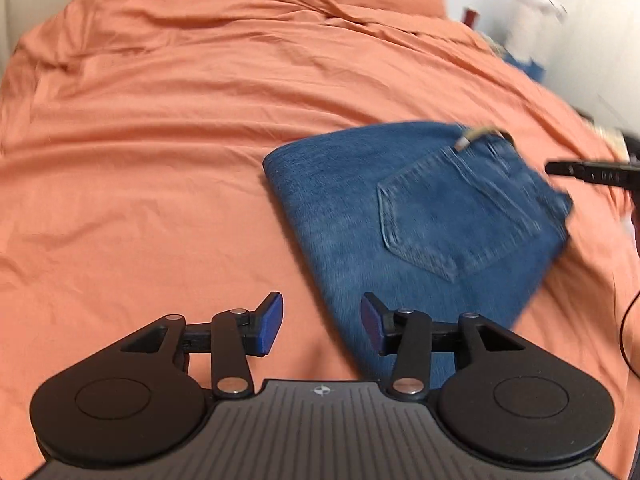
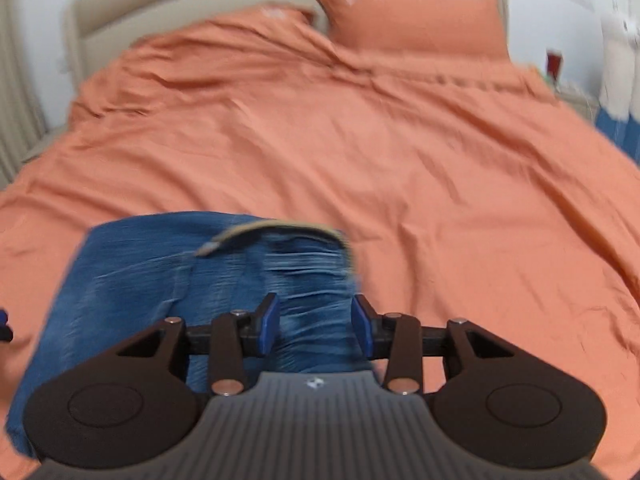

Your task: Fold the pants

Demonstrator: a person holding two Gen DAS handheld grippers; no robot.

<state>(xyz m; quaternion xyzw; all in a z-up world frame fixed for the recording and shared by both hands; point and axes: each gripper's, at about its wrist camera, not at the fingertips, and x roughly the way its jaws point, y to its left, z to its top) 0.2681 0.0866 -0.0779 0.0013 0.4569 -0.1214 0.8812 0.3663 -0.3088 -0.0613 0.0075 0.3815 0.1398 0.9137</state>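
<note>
folded jeans (image 1: 416, 216) on orange bedding (image 1: 180, 140), left tongs (image 1: 322, 326) and right tongs (image 2: 315, 326) parted, empty, no legible writing

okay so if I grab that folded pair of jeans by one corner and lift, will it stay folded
Probably not. The jeans are soft denim, folded loose, so lifted by a corner the layers would likely sag open. They look thick, so fairly heavy. On the wrinkled orange bedspread a push would likely drag and bunch, not slide.

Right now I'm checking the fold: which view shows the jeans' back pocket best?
The left wrist view: the back pocket lies in full sight on the folded jeans, slightly blurred. The right wrist view shows the jeans smeared by motion, with no clear pocket.
</note>
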